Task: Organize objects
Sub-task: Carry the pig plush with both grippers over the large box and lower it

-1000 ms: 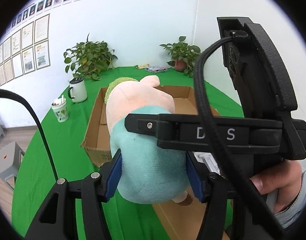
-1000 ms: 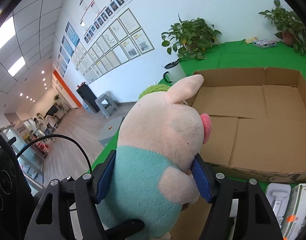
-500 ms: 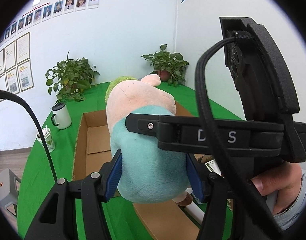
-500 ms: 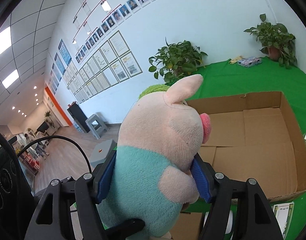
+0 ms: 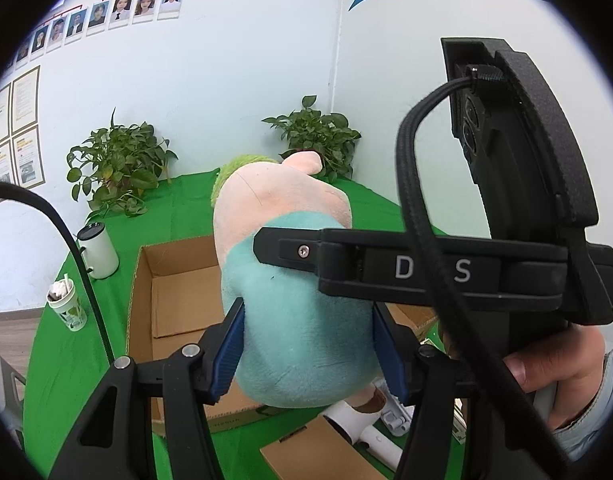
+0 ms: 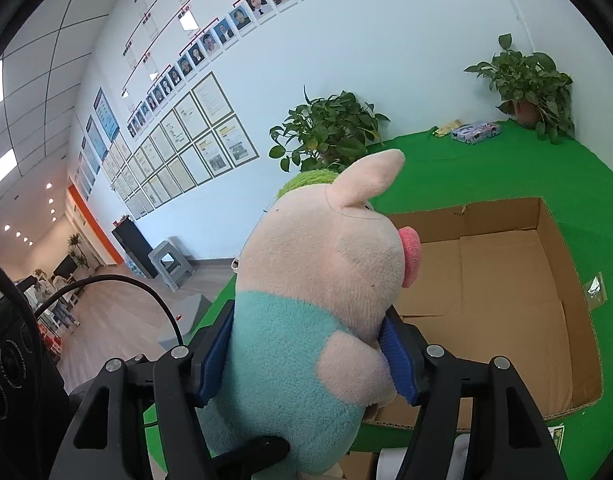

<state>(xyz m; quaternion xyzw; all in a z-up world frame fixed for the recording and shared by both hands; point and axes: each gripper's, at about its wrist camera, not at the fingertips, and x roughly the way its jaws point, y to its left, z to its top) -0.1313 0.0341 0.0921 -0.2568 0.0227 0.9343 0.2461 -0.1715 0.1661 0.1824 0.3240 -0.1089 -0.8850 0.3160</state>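
A plush pig (image 5: 290, 320), pink-headed with a teal body and a green tuft, hangs in the air over the green table. My left gripper (image 5: 309, 354) is shut on its teal body, blue pads pressed into both sides. My right gripper (image 6: 306, 360) grips the same pig (image 6: 322, 280) from the other side, and its jaws are closing tighter on it. One black finger (image 5: 290, 252) of the right gripper crosses the pig's back in the left wrist view. An open cardboard box (image 6: 502, 204) lies just beyond and below the pig, with nothing inside.
A white mug (image 5: 98, 252) and a paper cup (image 5: 66, 304) stand left of the box (image 5: 174, 304). A white appliance (image 5: 362, 428) and a small brown carton (image 5: 318, 452) lie under the pig. Potted plants (image 6: 326, 132) and a tissue pack (image 6: 474, 132) sit at the back.
Both grippers have risen with the pig between them and swung over the table. The box now sits lower in both views. The grip on the pig is unchanged.
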